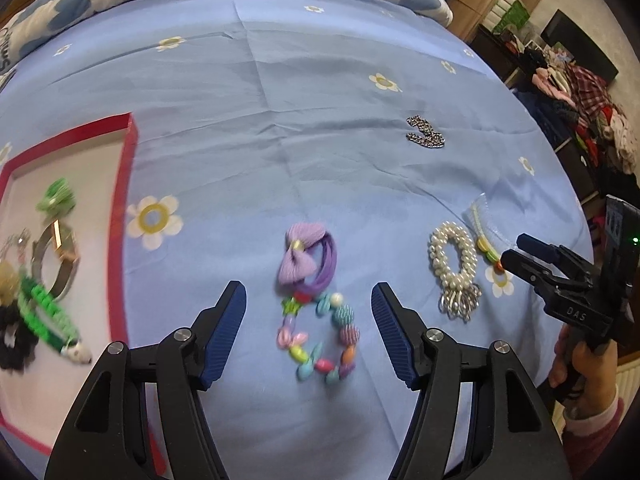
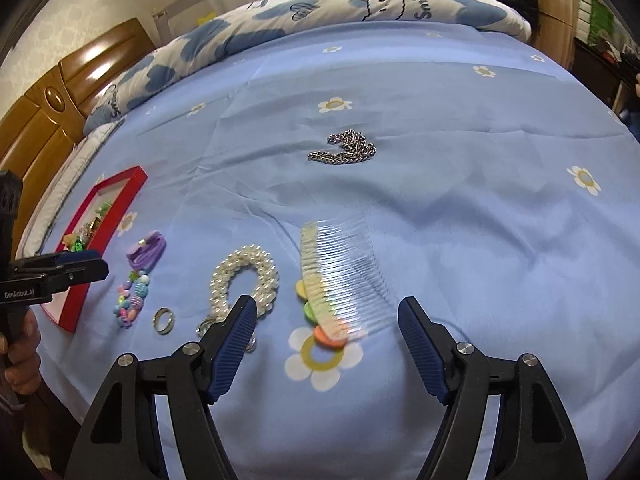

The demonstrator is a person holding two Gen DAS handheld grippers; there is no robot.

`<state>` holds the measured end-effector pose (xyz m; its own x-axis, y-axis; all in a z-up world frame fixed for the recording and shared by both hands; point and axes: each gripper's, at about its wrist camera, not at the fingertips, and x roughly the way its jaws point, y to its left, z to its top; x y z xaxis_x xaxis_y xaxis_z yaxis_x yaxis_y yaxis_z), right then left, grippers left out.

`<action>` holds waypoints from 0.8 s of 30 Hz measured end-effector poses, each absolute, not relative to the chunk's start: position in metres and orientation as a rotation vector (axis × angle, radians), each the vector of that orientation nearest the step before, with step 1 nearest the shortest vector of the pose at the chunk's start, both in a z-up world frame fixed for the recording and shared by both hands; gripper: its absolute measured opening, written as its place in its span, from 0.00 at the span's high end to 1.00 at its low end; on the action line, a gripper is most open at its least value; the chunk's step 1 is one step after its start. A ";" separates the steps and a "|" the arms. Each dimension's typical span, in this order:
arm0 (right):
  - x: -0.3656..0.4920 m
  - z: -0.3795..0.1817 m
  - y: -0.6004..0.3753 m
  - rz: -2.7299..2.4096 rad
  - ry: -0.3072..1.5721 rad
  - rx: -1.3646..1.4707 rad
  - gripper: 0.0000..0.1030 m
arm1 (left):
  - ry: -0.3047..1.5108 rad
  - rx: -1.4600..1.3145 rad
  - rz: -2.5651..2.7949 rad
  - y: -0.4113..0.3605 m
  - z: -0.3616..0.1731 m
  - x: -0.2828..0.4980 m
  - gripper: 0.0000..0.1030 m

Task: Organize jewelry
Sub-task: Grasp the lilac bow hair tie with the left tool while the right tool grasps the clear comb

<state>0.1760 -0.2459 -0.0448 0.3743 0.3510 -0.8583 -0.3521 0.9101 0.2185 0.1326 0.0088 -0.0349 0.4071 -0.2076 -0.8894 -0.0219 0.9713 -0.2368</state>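
Here, jewelry: loose pieces lie on the blue sheet (image 1: 280,120); others already sit in the red box (image 1: 124,200).
Bead bracelet (image 1: 320,340): flat on the sheet, framed between the left gripper's fingers, touched by neither; blurred.
Purple bow tie (image 1: 304,258): just beyond the bracelet, touching its far end.
Left gripper (image 1: 308,320): jaws spread wide, empty, hovering over the bracelet; seen side-on from the right camera (image 2: 80,268), near the box's front edge.
Pearl scrunchie (image 2: 244,280): right of the bracelet, a bunch of small metal rings at its near end; the right gripper's left finger (image 2: 236,340) overlaps that end in the right view; whether it touches cannot be told.
Ring (image 2: 163,320): alone on the sheet between bracelet and scrunchie.
Comb (image 2: 340,276): clear teeth, coloured discs along its spine, beside the scrunchie, its near end over a printed flower (image 2: 320,360); lies between the right gripper's fingers, free of both.
Right gripper (image 2: 328,344): jaws wide apart, holding nothing, low over the comb.
Chain (image 2: 344,148): heaped, well apart from the rest, farther up the bed.
Box contents: green bracelet (image 1: 44,312), watch (image 1: 60,260), black scrunchie (image 1: 12,340), green tie (image 1: 56,196); other pieces too blurred to name.
Duvet (image 2: 320,8): blue and white, bunched along the far edge.
Headboard (image 2: 60,100): wooden, at the left in the right view.
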 end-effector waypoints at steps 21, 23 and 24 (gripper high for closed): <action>0.185 -0.059 -0.244 0.459 1.116 -0.020 0.46 | 1.188 -0.236 -0.143 0.005 -0.062 0.156 0.90; 0.184 -0.057 -0.244 0.463 1.116 -0.003 0.46 | 1.180 -0.248 -0.146 0.007 -0.058 0.153 0.90; 0.184 -0.056 -0.245 0.463 1.113 0.006 0.46 | 1.173 -0.252 -0.146 0.008 -0.055 0.151 0.90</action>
